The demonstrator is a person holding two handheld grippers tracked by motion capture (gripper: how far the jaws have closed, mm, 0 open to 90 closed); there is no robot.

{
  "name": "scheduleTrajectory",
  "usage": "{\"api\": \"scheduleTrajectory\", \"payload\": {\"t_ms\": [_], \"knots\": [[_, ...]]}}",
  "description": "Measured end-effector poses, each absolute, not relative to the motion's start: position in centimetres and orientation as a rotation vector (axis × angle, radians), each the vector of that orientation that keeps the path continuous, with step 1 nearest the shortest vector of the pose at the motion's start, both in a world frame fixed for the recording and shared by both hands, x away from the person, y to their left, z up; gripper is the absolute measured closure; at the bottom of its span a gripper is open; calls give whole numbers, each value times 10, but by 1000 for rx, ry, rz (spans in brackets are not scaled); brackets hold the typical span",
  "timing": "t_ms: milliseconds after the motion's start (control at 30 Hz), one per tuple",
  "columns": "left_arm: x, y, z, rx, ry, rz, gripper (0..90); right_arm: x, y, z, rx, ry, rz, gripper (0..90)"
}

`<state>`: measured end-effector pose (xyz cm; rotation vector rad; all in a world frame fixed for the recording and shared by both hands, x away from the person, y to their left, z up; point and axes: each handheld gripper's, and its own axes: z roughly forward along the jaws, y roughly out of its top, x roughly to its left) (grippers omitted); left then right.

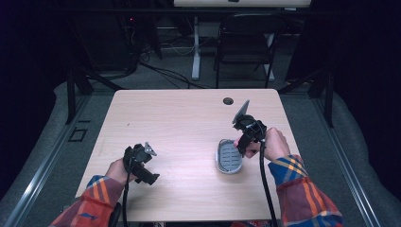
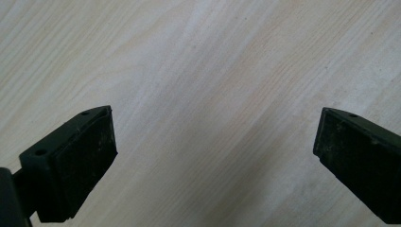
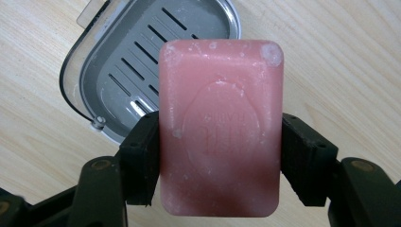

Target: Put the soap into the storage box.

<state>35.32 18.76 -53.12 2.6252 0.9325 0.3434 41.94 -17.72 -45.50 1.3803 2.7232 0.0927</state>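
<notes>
A pink bar of soap (image 3: pixel 221 127) is clamped by its long sides between the jaws of my right gripper (image 3: pixel 217 161). It hangs just above the near edge of a grey slotted soap dish (image 3: pixel 142 56). In the high view that dish (image 1: pixel 228 157) lies on the wooden table right of centre, with my right gripper (image 1: pixel 245 144) over its right side and a hand behind it. My left gripper (image 1: pixel 149 178) rests low over the table at the front left. Its black pads (image 2: pixel 85 161) stand wide apart over bare wood, nothing between them.
The light wooden table (image 1: pixel 179 118) has a round cable hole (image 1: pixel 228 100) near its far edge. Beyond the table stand a black folding chair (image 1: pixel 246 42) and a white desk leg (image 1: pixel 196 47). Cables trail from both grippers toward the front edge.
</notes>
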Motion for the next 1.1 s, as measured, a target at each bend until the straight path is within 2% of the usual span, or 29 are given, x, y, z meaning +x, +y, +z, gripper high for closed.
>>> {"api": "scheduleTrajectory", "payload": {"t_ms": [1100], "knots": [[353,188,-531,2630,926,344,1,435,-142,-474,1352,2733,-55,370]]}}
